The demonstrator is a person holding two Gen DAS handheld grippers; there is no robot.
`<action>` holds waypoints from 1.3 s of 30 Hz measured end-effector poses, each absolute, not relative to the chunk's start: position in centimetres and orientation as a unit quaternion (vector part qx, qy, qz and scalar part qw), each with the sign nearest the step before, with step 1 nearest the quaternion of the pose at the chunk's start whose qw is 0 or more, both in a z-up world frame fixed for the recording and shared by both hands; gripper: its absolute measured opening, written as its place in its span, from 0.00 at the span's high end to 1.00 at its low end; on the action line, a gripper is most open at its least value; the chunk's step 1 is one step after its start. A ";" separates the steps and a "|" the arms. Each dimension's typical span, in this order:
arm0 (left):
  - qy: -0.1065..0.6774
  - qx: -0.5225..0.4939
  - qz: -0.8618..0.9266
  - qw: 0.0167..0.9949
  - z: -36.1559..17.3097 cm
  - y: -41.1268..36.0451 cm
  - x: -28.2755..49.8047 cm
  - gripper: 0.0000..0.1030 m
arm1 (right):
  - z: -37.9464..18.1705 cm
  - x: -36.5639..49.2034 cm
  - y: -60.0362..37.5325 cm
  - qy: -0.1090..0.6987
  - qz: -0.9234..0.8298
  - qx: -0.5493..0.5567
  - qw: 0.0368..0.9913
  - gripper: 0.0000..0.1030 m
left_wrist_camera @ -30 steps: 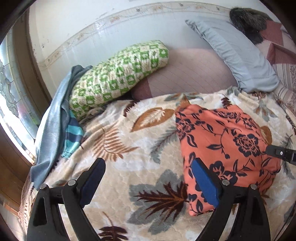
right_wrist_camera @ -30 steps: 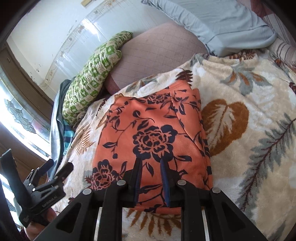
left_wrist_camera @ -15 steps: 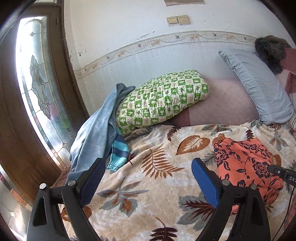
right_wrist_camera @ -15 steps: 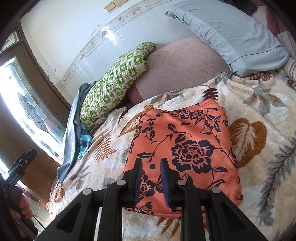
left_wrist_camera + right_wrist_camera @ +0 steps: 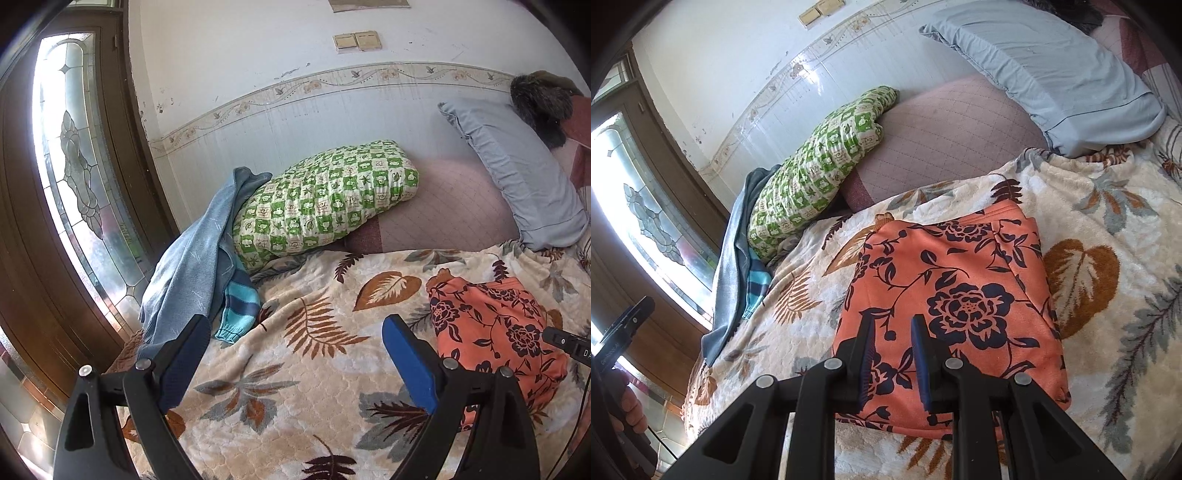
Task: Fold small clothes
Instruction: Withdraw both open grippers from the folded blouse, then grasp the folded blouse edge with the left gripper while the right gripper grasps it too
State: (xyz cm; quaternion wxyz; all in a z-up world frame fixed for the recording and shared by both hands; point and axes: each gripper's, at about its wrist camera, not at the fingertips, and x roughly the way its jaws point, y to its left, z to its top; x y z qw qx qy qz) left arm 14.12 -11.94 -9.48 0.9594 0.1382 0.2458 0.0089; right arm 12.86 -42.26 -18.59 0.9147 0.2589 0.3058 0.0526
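Nearest in the right wrist view, the right gripper (image 5: 892,356) hangs just above the near part of the folded orange floral garment (image 5: 955,306), its two fingers (image 5: 866,354) drawn close together with only a slim gap and no cloth between them; that looks like a hand lifted clear of a finished piece and not one set for a grab. The left gripper (image 5: 295,365) is off to the left over bare leaf-print blanket (image 5: 314,354), its two fingers (image 5: 406,363) spread wide and empty, which I read as ready to take the next item. The one orange garment lies flat as a neat rectangle on the blanket, right of the left gripper and near the bed's middle, likely left there because its folding is complete. Farther left, at the bed's edge by the glazed door (image 5: 70,173), a loose heap waits: one blue garment (image 5: 188,266) draped over the edge, and one teal-striped piece (image 5: 238,312) poking out from under it, cuff toward the blanket; whether more lies beneath I cannot tell. Behind the heap one green checked pillow (image 5: 325,199) leans toward the wall, and to the far right one grey-blue pillow (image 5: 517,173) lies propped at the head of the bed, with a dark furry item (image 5: 539,101) beyond it. In the wrist views I count two grippers, three garments and two pillows.
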 end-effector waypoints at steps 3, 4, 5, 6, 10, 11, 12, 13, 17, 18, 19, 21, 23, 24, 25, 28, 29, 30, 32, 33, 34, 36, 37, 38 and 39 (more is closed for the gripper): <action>0.282 0.130 -0.029 0.950 -11.3 -13.2 15.6 0.08 | -18.8 12.6 -43.5 0.303 0.040 0.267 0.914 0.78; 0.305 0.123 -0.047 0.943 -12.3 -13.7 16.4 0.08 | -19.0 12.6 -44.1 0.303 0.038 0.274 0.912 0.77; 0.330 0.116 -0.064 0.934 -13.5 -14.2 17.2 0.08 | -19.2 12.6 -44.8 0.305 0.034 0.281 0.909 0.76; 0.359 0.112 -0.079 0.923 -14.9 -14.9 18.0 0.08 | -19.4 12.6 -45.4 0.306 0.027 0.288 0.907 0.72; 0.431 0.107 -0.106 0.890 -19.8 -17.9 20.1 0.08 | -19.9 11.8 -48.5 0.282 -0.016 0.329 0.901 0.22; 0.440 0.107 -0.115 0.884 -20.6 -18.6 20.4 0.08 | -20.0 11.7 -49.2 0.283 -0.021 0.335 0.899 0.22; 0.448 0.107 -0.122 0.879 -21.3 -19.2 20.5 0.08 | -20.3 11.8 -49.8 0.287 -0.023 0.341 0.895 0.22; 0.456 0.105 -0.127 0.875 -21.9 -19.8 20.8 0.08 | -20.6 11.8 -50.4 0.290 -0.025 0.347 0.891 0.22; 0.478 0.089 -0.153 0.860 -23.4 -21.8 21.6 0.08 | -22.6 12.5 -52.0 0.318 -0.032 0.371 0.872 0.22; 0.478 0.090 -0.152 0.860 -23.5 -22.2 21.8 0.08 | -23.1 12.7 -52.3 0.326 -0.033 0.376 0.867 0.22; 0.475 0.092 -0.152 0.862 -23.6 -22.7 21.7 0.08 | -23.4 12.8 -52.4 0.330 -0.032 0.378 0.865 0.22; 0.466 0.097 -0.149 0.867 -23.5 -23.4 21.7 0.08 | -23.7 12.8 -52.6 0.331 -0.031 0.376 0.865 0.22; 0.461 0.100 -0.148 0.869 -23.5 -23.8 21.9 0.08 | -23.7 12.8 -52.6 0.328 -0.025 0.376 0.866 0.22; 0.459 0.102 -0.147 0.870 -23.5 -24.0 21.9 0.08 | -23.8 12.9 -52.5 0.328 -0.023 0.374 0.867 0.22; 0.458 0.103 -0.147 0.871 -23.5 -24.1 22.0 0.08 | -23.8 13.0 -52.3 0.329 -0.021 0.372 0.867 0.22; 0.450 0.107 -0.146 0.875 -23.3 -24.5 22.1 0.08 | -23.9 13.1 -52.1 0.332 -0.020 0.367 0.869 0.23; 0.447 0.109 -0.146 0.876 -23.3 -24.6 22.1 0.08 | -24.0 13.1 -52.1 0.333 -0.019 0.368 0.868 0.23; 0.446 0.112 -0.146 0.876 -23.3 -24.7 22.1 0.08 | -24.0 13.2 -52.1 0.333 -0.019 0.369 0.867 0.23; 0.446 0.113 -0.146 0.876 -23.4 -24.9 22.1 0.08 | -24.0 13.1 -52.1 0.332 -0.020 0.372 0.867 0.23; 0.445 0.113 -0.146 0.876 -23.4 -25.0 22.1 0.08 | -24.1 13.1 -52.1 0.331 -0.019 0.373 0.866 0.23; 0.444 0.114 -0.146 0.877 -23.4 -25.1 22.1 0.08 | -24.2 13.2 -52.1 0.332 -0.019 0.374 0.866 0.23; 0.442 0.116 -0.144 0.878 -23.4 -25.3 22.2 0.08 | -24.3 13.4 -51.9 0.335 -0.017 0.372 0.866 0.23; 0.440 0.117 -0.143 0.878 -23.4 -25.4 22.2 0.08 | -24.4 13.5 -51.8 0.337 -0.016 0.370 0.865 0.23; 0.440 0.118 -0.143 0.879 -23.5 -25.5 22.2 0.08 | -24.5 13.6 -51.8 0.339 -0.016 0.370 0.865 0.23; 0.440 0.119 -0.143 0.879 -23.5 -25.5 22.3 0.08 | -24.6 13.7 -51.7 0.340 -0.015 0.370 0.864 0.23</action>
